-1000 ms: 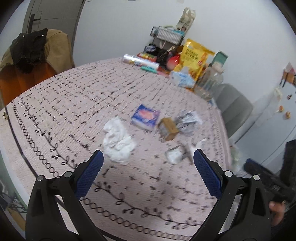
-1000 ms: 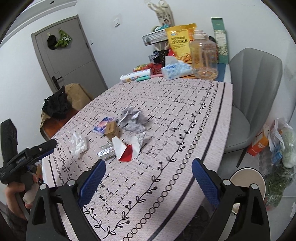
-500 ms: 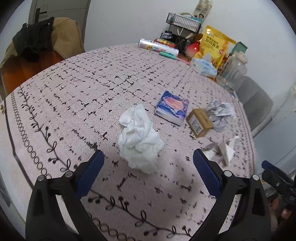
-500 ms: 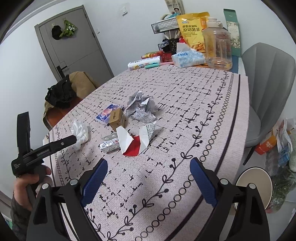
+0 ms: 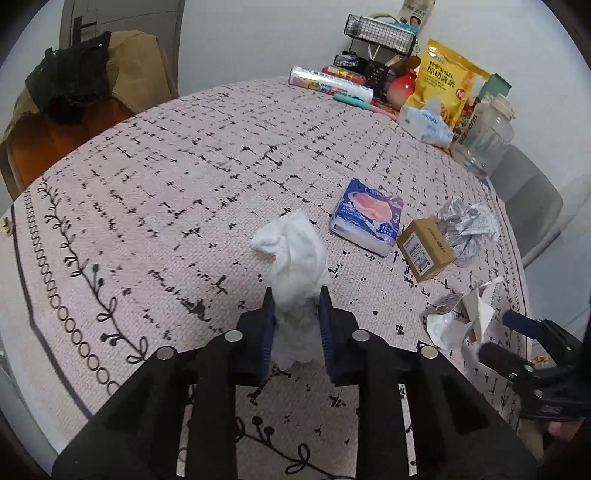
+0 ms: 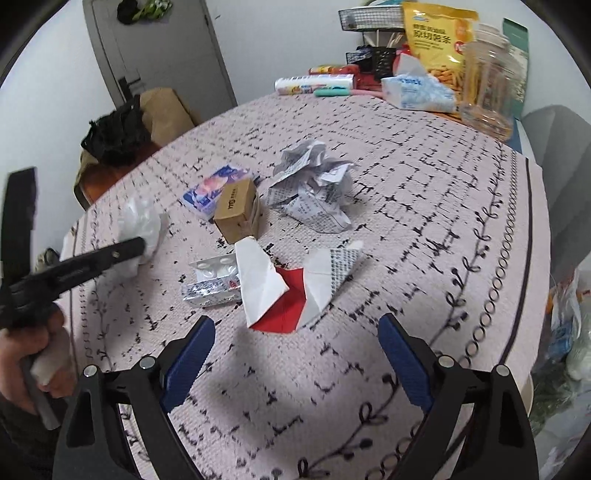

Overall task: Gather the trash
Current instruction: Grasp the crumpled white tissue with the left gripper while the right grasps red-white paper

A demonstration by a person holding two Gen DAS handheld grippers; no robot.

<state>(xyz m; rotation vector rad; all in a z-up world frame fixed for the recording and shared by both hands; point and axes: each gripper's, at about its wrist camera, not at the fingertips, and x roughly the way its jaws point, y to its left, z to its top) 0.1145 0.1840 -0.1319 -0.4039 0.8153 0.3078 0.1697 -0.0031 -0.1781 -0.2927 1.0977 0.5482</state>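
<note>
My left gripper (image 5: 295, 295) is shut on a crumpled white tissue (image 5: 293, 254) that rests on the pink patterned tablecloth (image 5: 166, 192); the tissue also shows in the right wrist view (image 6: 142, 225). My right gripper (image 6: 295, 347) is open and empty, just short of a torn red-and-white paper wrapper (image 6: 284, 291). Beside the wrapper lie a foil blister pack (image 6: 212, 278), a small brown carton (image 6: 236, 210), a crumpled printed leaflet (image 6: 314, 188) and a blue tissue packet (image 6: 212, 186).
At the table's far end stand a yellow snack bag (image 6: 436, 40), a clear jar (image 6: 487, 85), a tissue pack (image 6: 417, 92) and a wire rack (image 5: 380, 31). A grey chair (image 6: 565, 155) is at the right, a brown chair with dark clothing (image 5: 74, 88) at the left.
My left gripper has moved forward and shut on the white tissue. My right gripper has moved closer to the red-and-white wrapper and stays open.
</note>
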